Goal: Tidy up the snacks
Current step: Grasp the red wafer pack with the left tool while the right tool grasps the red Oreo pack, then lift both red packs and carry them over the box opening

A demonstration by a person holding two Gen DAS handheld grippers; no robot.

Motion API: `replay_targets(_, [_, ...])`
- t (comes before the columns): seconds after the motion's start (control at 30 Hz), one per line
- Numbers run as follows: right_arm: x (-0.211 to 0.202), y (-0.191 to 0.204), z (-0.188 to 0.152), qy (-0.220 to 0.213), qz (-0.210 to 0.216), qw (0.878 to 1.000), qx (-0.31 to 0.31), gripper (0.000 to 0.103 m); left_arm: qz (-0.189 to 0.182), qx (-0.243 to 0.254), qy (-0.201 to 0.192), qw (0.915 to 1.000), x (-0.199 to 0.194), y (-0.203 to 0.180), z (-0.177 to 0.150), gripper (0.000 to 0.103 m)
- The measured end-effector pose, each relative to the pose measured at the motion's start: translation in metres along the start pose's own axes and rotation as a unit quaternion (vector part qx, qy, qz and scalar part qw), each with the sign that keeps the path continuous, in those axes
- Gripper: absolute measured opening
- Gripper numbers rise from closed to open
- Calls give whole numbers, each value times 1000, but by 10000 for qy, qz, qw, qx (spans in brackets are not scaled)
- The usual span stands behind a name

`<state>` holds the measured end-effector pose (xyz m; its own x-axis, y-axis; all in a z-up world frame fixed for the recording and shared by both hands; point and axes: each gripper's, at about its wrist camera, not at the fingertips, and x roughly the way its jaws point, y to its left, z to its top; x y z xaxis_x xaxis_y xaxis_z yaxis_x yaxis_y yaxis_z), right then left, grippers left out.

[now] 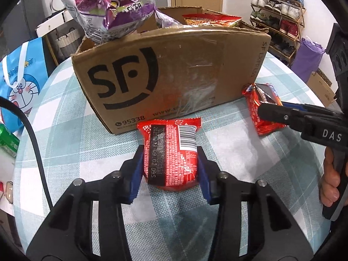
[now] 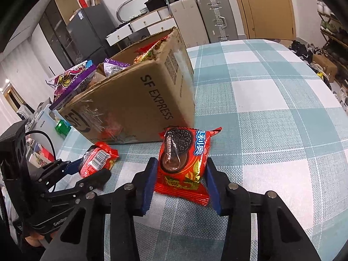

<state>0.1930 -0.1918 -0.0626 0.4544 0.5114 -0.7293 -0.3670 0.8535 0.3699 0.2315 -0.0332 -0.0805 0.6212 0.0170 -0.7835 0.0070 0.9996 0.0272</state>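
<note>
My left gripper [image 1: 170,152] is shut on a red snack packet [image 1: 171,134], barcode side up, lying on the checked tablecloth [image 1: 87,141] just in front of the SF cardboard box [image 1: 169,76]. My right gripper [image 2: 180,169] is shut on a red chocolate cookie packet [image 2: 184,152] beside the box's corner [image 2: 134,102]. Each view shows the other tool: the right gripper [image 1: 269,108] pinches its packet [image 1: 253,108], and the left gripper [image 2: 91,169] pinches its packet [image 2: 95,158]. Purple snack bags [image 1: 113,15] and a red-and-yellow bag [image 1: 213,20] stick out of the box.
A blue cartoon bag [image 1: 19,87] and a green carton [image 1: 8,141] sit at the table's left edge, near a black cable [image 1: 37,148]. A shoe rack [image 1: 280,15] stands beyond the table on the right. Suitcases [image 2: 215,15] line the far wall.
</note>
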Motion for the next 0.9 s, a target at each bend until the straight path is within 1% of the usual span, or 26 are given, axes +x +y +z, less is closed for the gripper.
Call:
replay_targets(0.07, [-1,0,1,-35,25,10000,6,43,-19,-15,-64,10000,-3,1,0,42])
replay_targets(0.13, [-3,1,1,-70,36,10000,-6,43,44,-33,-158,9999,-7,2,-1,41])
replay_targets(0.27, [-11,7,-2,-238,-5,9996,-118,43,-94,-150,-166,9997,-14,1,-5,41])
replay_targets(0.4, [-18,11,-2,-320,10,9992,-228,43,-154,-166,-304,9993,-28,2,-7,41])
replay_targets(0.6, [-39,20,1,-638,38,9972,-375,43,-210,-179,-637,9976,-64,7,-3,41])
replay_targets(0.9, [-69,37,2,-1016,275,9931,-522,43,-182,-270,-1085,9936,-119,15,9,41])
